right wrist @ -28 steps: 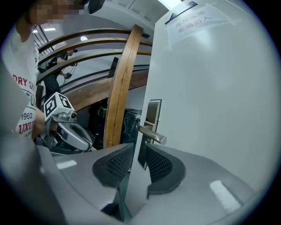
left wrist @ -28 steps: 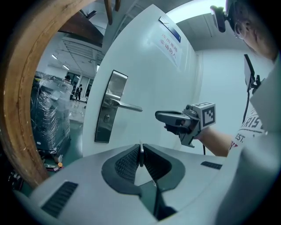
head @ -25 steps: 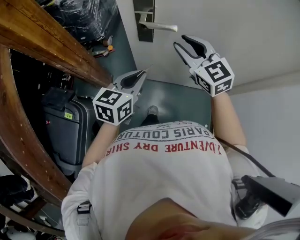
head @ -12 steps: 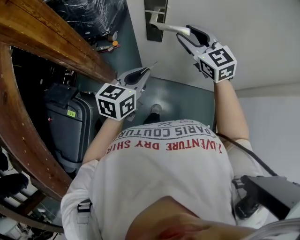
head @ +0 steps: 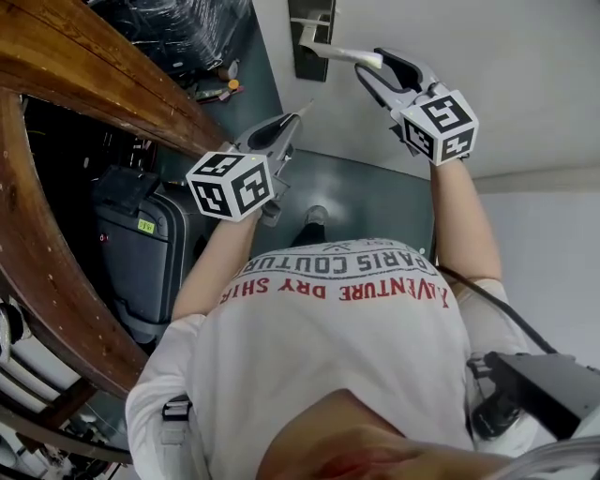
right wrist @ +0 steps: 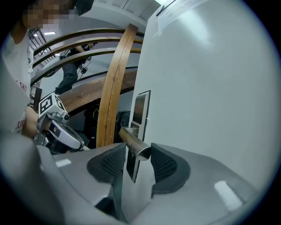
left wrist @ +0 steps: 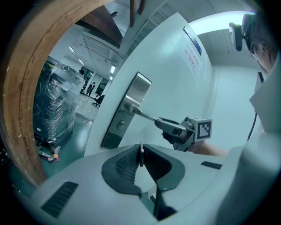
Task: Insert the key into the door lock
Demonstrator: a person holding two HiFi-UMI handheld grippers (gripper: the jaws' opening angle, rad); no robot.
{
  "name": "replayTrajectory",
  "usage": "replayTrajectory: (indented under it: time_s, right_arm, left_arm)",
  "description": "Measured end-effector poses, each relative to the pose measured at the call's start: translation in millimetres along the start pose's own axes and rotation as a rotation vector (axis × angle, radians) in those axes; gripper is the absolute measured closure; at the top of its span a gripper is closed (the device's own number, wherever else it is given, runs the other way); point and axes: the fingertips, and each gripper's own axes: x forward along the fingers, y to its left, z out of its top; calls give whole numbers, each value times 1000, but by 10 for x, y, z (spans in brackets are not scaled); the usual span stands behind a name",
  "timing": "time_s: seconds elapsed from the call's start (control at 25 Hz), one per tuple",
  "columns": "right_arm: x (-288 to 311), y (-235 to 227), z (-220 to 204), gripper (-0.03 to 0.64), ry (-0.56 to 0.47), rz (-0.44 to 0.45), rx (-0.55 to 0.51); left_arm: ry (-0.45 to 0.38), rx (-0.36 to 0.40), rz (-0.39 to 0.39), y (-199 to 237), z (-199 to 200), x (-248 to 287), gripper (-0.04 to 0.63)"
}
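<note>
The door's dark lock plate (head: 309,37) carries a silver lever handle (head: 333,53); its keyhole (left wrist: 120,125) sits below the lever. My right gripper (head: 372,64) is at the lever's free end (right wrist: 137,145), which lies between the jaws with a gap beside the left pad. Those jaws are closing slightly. My left gripper (head: 289,122) is shut on a thin metal key (left wrist: 140,154), whose blade stands on edge between the pads and points at the door. It hangs short of the lock plate, lower and to the left of the right gripper (left wrist: 171,128).
The white door (head: 487,75) fills the upper right. A curved wooden beam (head: 103,75) runs along the left. Under it stands a dark suitcase (head: 141,253), and a plastic-wrapped stack (head: 178,28) stands further back. Small items (head: 220,86) lie on the green floor near the door's edge.
The right gripper moved up to the lever, opened wider around its end, then stayed there. The left gripper, with the key, moved up and nearer the door, rolling a little.
</note>
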Motion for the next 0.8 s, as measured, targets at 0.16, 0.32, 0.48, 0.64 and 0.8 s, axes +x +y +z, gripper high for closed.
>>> replayTrajectory:
  time_s: [0.16,0.32,0.48,0.64,0.8]
  right_arm:
    - [-5,11,10,446,-3,-9,6]
    - [-20,15,27,446,2,-10,10]
    - [-23,18,28,446,-4,-11,20]
    - [-22,15,22,446,-17,-16,31]
    - [-16,4,15,446,-21,-16,34]
  left_arm:
    - [-104,-181,-35,41,248,104,572]
    - [-203,-477,-67,233,340,257,572]
    - [-328,-744,-117,433,324,416,572]
    - [-409,-856,-123,539,271,552,572]
    - [-444,-888,-105,587,263,660,572]
